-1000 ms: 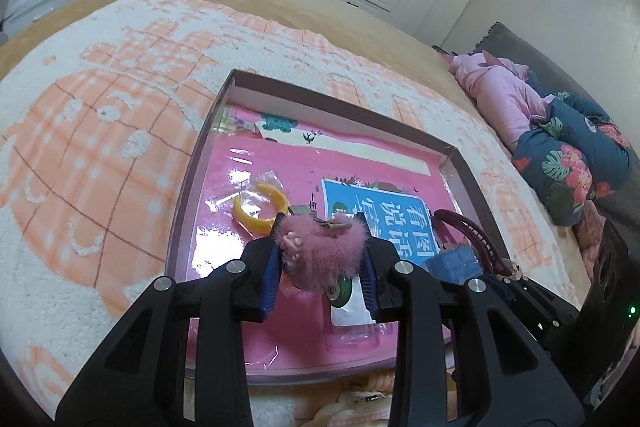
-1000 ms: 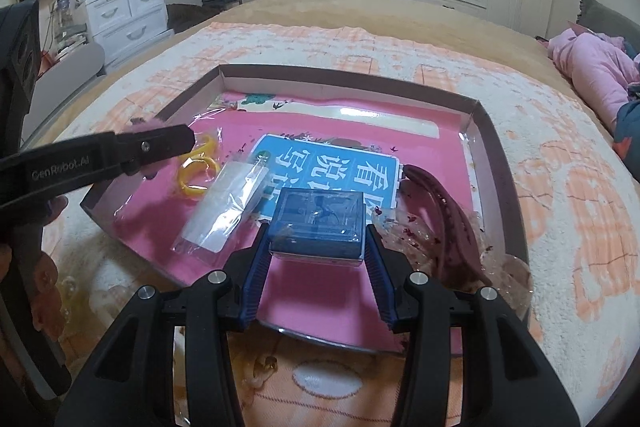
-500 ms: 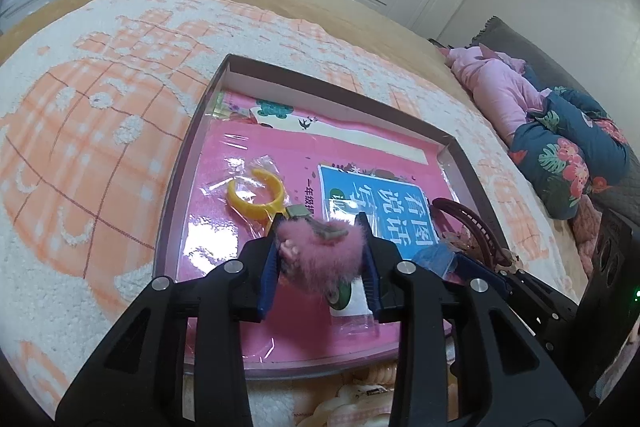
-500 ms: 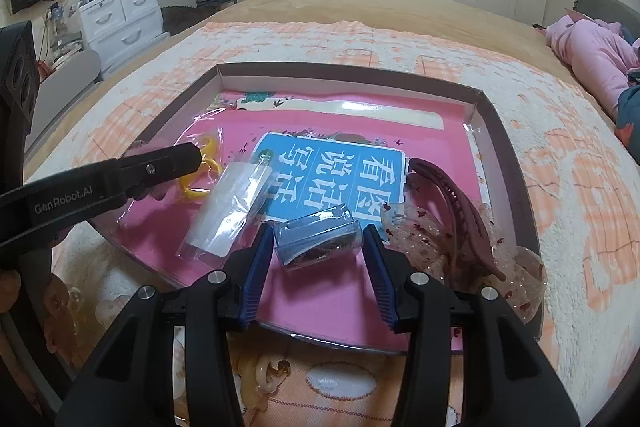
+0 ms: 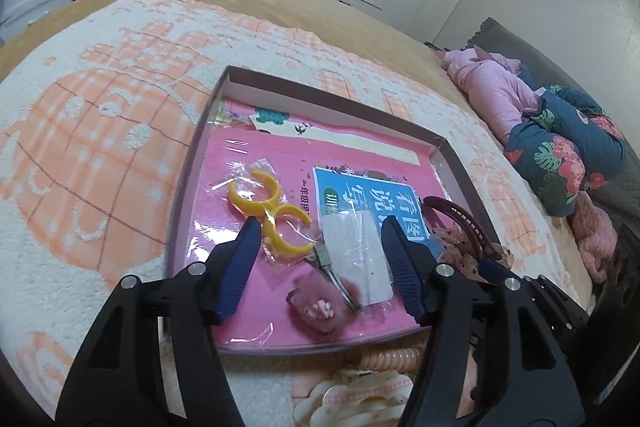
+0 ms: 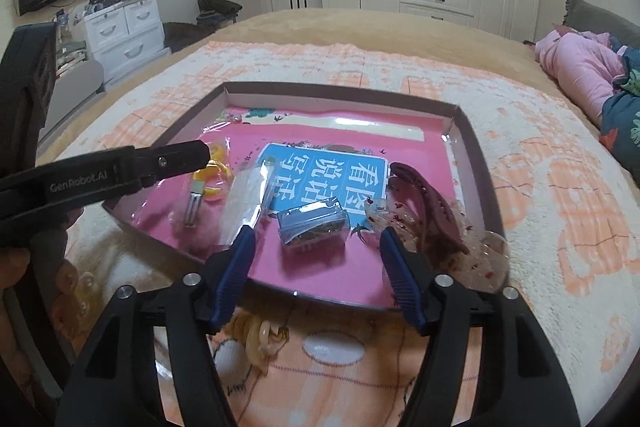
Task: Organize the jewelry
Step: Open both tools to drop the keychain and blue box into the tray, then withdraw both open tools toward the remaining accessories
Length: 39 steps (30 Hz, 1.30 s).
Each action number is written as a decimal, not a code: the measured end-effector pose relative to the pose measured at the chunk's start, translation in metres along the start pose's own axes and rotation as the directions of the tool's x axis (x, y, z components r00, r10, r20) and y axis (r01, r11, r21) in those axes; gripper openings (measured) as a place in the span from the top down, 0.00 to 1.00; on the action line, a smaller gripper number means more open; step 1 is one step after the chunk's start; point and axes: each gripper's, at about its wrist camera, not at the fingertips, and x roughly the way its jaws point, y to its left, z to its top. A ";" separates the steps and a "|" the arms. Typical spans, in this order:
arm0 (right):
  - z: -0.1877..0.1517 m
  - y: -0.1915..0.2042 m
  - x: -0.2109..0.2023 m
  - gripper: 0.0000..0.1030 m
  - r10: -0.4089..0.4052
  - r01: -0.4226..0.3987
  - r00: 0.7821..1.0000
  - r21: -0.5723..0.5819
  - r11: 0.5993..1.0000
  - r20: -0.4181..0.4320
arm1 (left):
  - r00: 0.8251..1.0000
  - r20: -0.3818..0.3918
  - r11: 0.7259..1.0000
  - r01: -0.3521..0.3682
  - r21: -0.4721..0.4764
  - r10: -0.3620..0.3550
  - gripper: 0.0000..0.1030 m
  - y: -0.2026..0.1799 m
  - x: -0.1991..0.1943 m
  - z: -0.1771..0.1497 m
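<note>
**Both hair pieces released into the shallow box**

Released since the earlier frames: pink fluffy hair clip and blue packet, then pinched between blue pads, now lying loose on the pink sheet.

Left wrist view. Left gripper (image 5: 318, 255) over the near half of the shallow brown-rimmed cardboard box (image 5: 340, 101), jaws opening, nothing pressed between the pads. Pink fluffy hair clip with metal prong (image 5: 320, 303) resting on the pink sheet below the gap, near the front rim. Yellow plastic double-ring clip in clear wrap (image 5: 268, 217) just beside the left pad. Clear plastic sleeve with white card (image 5: 356, 255) partly over the blue printed label (image 5: 372, 201). Dark maroon claw clip (image 5: 460, 217) at the right side of the box. Peach coiled hair tie (image 5: 384, 353) and cream flower clip (image 5: 360, 397) outside the box, on the orange-and-white fleece blanket (image 5: 100, 131).

Right wrist view. Right gripper (image 6: 316, 263) at the near rim, jaws opening, empty. Small blue wrapped packet (image 6: 312, 223) lying on the pink sheet just beyond the fingertips, apart from both pads. Left gripper seen from the side, reaching in over the left rim. Maroon claw clip and glittery clear piece (image 6: 484, 255) at the right corner.
</note>
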 end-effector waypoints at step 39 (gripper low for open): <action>-0.047 -0.008 -0.126 0.10 -0.054 0.055 0.980 0.000 0.998 0.193 | 0.983 0.165 0.993 -0.088 0.077 0.074 0.11 -0.015 -0.119 -0.034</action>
